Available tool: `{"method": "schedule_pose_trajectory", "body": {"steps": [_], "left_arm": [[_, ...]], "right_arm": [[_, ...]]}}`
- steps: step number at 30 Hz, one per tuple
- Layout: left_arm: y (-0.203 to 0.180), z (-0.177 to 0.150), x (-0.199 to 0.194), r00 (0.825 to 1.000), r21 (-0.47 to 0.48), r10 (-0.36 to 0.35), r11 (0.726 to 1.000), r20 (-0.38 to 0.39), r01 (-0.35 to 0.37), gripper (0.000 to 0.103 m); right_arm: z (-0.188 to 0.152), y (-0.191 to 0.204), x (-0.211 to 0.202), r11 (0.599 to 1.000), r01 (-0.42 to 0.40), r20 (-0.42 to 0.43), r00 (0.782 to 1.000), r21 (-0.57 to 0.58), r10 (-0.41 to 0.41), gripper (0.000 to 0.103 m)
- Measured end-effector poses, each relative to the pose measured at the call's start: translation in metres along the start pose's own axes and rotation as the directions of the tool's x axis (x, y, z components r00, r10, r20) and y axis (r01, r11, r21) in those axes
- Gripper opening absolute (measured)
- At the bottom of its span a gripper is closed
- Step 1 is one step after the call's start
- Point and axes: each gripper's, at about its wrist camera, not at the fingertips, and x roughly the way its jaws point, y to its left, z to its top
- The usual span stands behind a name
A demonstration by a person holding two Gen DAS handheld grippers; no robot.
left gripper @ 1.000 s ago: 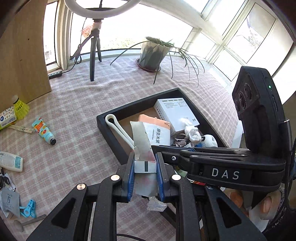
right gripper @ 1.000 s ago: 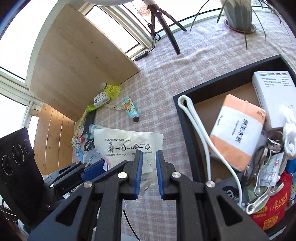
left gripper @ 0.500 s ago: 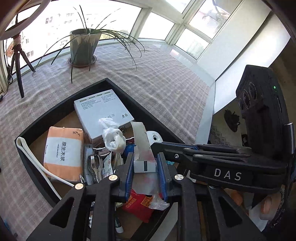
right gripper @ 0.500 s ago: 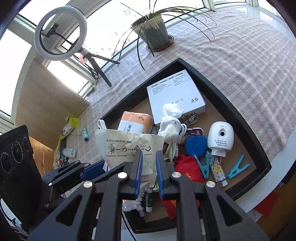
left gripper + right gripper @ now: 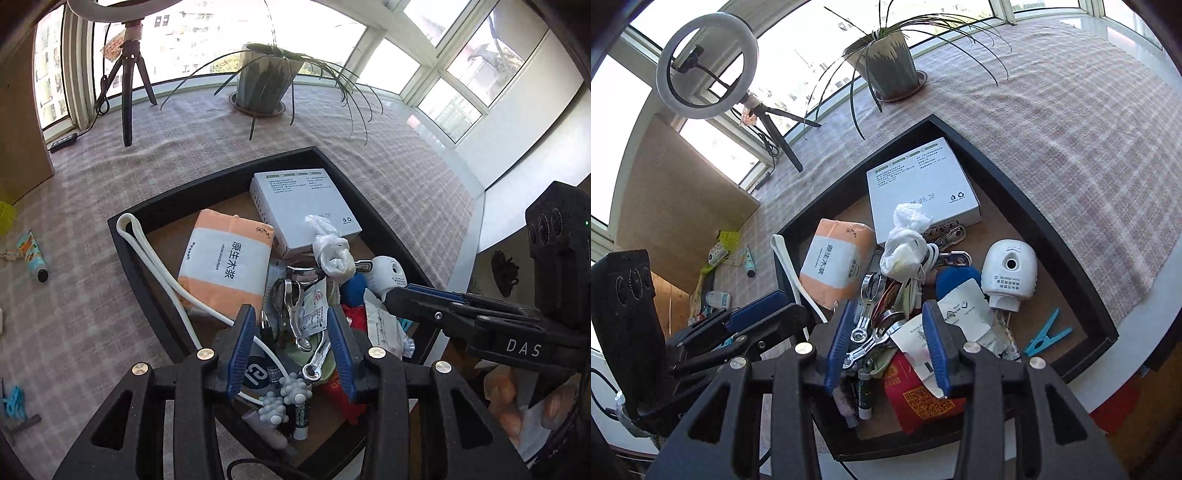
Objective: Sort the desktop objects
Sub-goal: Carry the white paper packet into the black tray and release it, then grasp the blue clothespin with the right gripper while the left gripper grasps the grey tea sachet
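A black tray on the checked cloth holds a white box, an orange tissue pack, a white cable, metal tools and a white device. The white sugar packet lies in the tray beside a blue disc. My left gripper is open and empty above the tray's near end. My right gripper is open and empty just left of the packet.
A potted plant and a ring light tripod stand at the back. A tube and a blue clip lie on the cloth to the left. A blue peg lies in the tray. The table edge runs at the right.
Both grippers have opened and let go of the white packet, which now lies in the tray. Both stay over the tray's near end.
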Motion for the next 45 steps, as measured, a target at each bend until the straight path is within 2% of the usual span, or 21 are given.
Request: {"method": "schedule_pose_trajectory", "body": {"steps": [5,10,18,21,23,28,32,37,41,45], "left_arm": [[0.063,-0.019,-0.022,0.995,-0.105,0.102,0.989,0.007,-0.101,0.038],[0.127,-0.041,-0.051,0.982,-0.239,0.187,0.954,0.012,-0.179,0.038],[0.217,-0.087,-0.096,0.957,-0.429,0.292,0.864,0.0,-0.263,0.038],[0.245,-0.104,-0.112,0.946,-0.48,0.325,0.828,-0.008,-0.289,0.038],[0.263,-0.115,-0.121,0.939,-0.512,0.343,0.804,-0.013,-0.301,0.039],[0.305,-0.136,-0.138,0.934,-0.58,0.357,0.755,-0.028,-0.306,0.041],[0.335,-0.145,-0.143,0.928,-0.614,0.369,0.724,-0.041,-0.315,0.044],[0.369,-0.151,-0.144,0.94,-0.672,0.339,0.687,-0.042,-0.278,0.044],[0.384,-0.15,-0.139,0.954,-0.694,0.298,0.679,-0.038,-0.24,0.044],[0.385,-0.147,-0.128,0.962,-0.693,0.27,0.687,-0.039,-0.221,0.044]], "right_arm": [[-0.007,0.055,0.026,0.987,-0.026,-0.05,0.999,-0.156,0.018,0.038],[-0.014,0.114,0.055,0.958,-0.086,-0.119,0.991,-0.275,0.055,0.038],[-0.04,0.199,0.108,0.904,-0.175,-0.241,0.967,-0.391,0.083,0.043],[-0.053,0.23,0.127,0.887,-0.201,-0.282,0.956,-0.416,0.084,0.051],[-0.061,0.249,0.138,0.878,-0.224,-0.312,0.946,-0.424,0.09,0.052],[-0.08,0.298,0.166,0.863,-0.261,-0.366,0.926,-0.432,0.096,0.052],[-0.093,0.328,0.197,0.886,-0.271,-0.429,0.899,-0.377,0.093,0.055],[-0.109,0.355,0.232,0.907,-0.25,-0.459,0.885,-0.34,0.072,0.055],[-0.12,0.371,0.253,0.909,-0.203,-0.454,0.891,-0.365,0.017,0.055],[-0.123,0.379,0.267,0.912,-0.164,-0.442,0.897,-0.375,-0.02,0.055]]}}
